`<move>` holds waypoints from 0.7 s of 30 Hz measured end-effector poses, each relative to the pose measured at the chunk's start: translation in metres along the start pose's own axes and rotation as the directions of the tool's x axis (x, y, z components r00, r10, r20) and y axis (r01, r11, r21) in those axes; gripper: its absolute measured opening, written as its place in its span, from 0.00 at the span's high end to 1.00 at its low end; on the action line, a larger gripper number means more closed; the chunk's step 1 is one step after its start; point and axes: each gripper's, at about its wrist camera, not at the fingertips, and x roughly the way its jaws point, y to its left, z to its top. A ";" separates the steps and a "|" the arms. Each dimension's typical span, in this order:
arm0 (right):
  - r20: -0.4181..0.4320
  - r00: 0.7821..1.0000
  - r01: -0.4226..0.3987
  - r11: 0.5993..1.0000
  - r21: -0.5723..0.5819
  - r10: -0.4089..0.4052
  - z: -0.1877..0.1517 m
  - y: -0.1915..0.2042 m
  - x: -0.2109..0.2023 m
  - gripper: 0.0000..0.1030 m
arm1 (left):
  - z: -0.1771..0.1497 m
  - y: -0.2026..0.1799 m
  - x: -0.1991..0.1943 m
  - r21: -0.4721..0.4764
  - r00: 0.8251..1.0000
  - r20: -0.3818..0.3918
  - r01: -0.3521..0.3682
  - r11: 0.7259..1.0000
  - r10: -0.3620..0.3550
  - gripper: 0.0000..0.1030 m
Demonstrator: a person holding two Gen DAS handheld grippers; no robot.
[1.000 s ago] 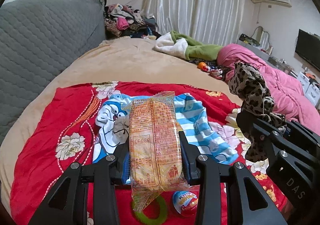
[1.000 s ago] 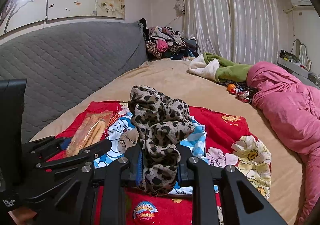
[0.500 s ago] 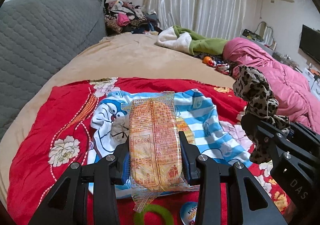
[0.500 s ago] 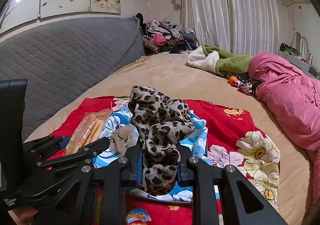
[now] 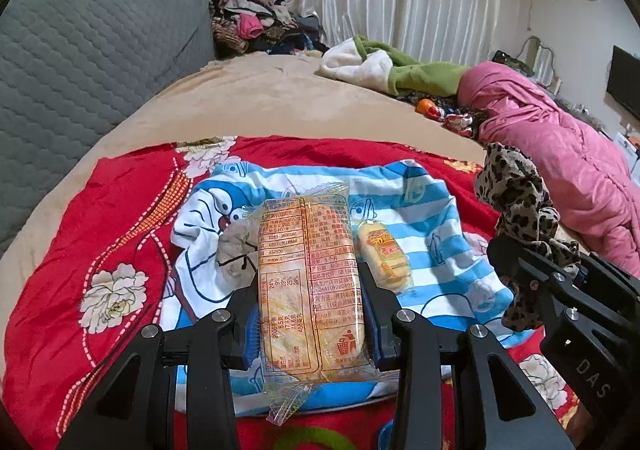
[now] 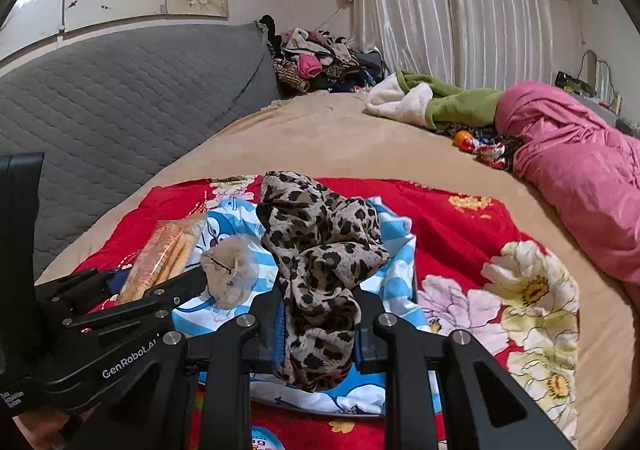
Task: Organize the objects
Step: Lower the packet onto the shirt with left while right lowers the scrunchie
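Left gripper [image 5: 310, 314] is clamping a long clear-wrapped snack packet [image 5: 308, 282], printed label side up, held lengthwise between the jaws and hanging above the blue-striped cartoon cloth [image 5: 424, 210]. The packet's crimped tail is sticking out toward the camera, past the jaws.

Right gripper [image 6: 318, 334] is pinching a leopard-print scarf [image 6: 320, 250]; the fabric is bunching up above the jaws and drooping below them. In the left wrist view the same scarf [image 5: 516, 210] is showing at the right edge, draped over the right gripper's black frame.

The cartoon cloth [image 6: 396, 242] is lying spread on a red floral blanket [image 5: 120, 218], which is covering part of the bed [image 5: 280, 98]. A small yellow wrapped snack [image 5: 384, 254] is resting on the cloth, just right of the held packet. A pale fluffy hair tie [image 6: 230, 274] is sitting on the cloth between the two grippers. A green ring [image 5: 308, 440] is lying on the blanket at the bottom edge of the left wrist view, partly cut off.

Farther back on the bed: a pink quilt [image 6: 580, 178] at right, a green-and-white blanket [image 6: 432, 102] beside it. A heap of clothes [image 6: 320, 58] is by the grey headboard [image 6: 120, 98].
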 end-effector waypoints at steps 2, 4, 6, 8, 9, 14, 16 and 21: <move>-0.009 1.000 0.001 1.000 0.000 -0.001 -0.003 0.000 0.006 0.76 | -0.001 0.000 0.006 0.004 1.000 0.000 -0.008 1.000 0.008 0.60; -0.013 1.000 0.013 1.000 -0.004 -0.013 -0.005 -0.002 0.011 0.76 | -0.002 0.001 0.009 0.001 1.000 -0.004 -0.009 1.000 0.009 0.60; -0.010 1.000 0.015 1.000 -0.003 -0.015 -0.006 -0.003 0.014 0.76 | -0.003 0.002 0.014 -0.001 1.000 -0.007 -0.014 1.000 0.014 0.60; -0.012 1.000 0.012 1.000 0.009 -0.012 -0.008 -0.007 0.018 0.76 | -0.004 0.002 0.017 0.002 1.000 -0.009 -0.015 1.000 0.015 0.60; -0.012 1.000 0.012 1.000 0.012 -0.012 -0.009 -0.008 0.020 0.76 | -0.005 0.002 0.018 0.003 1.000 -0.008 -0.019 1.000 0.019 0.60; -0.012 1.000 0.006 1.000 0.023 -0.006 -0.013 -0.014 0.026 0.76 | -0.008 0.002 0.027 0.006 1.000 -0.016 -0.022 1.000 0.023 0.60; -0.018 1.000 0.003 1.000 0.026 -0.002 -0.015 -0.015 0.029 0.76 | -0.009 0.001 0.030 0.008 1.000 -0.019 -0.019 1.000 0.019 0.60; -0.015 1.000 0.013 1.000 0.020 -0.012 -0.017 -0.016 0.033 0.76 | -0.012 -0.002 0.037 0.012 1.000 -0.020 -0.018 1.000 0.018 0.60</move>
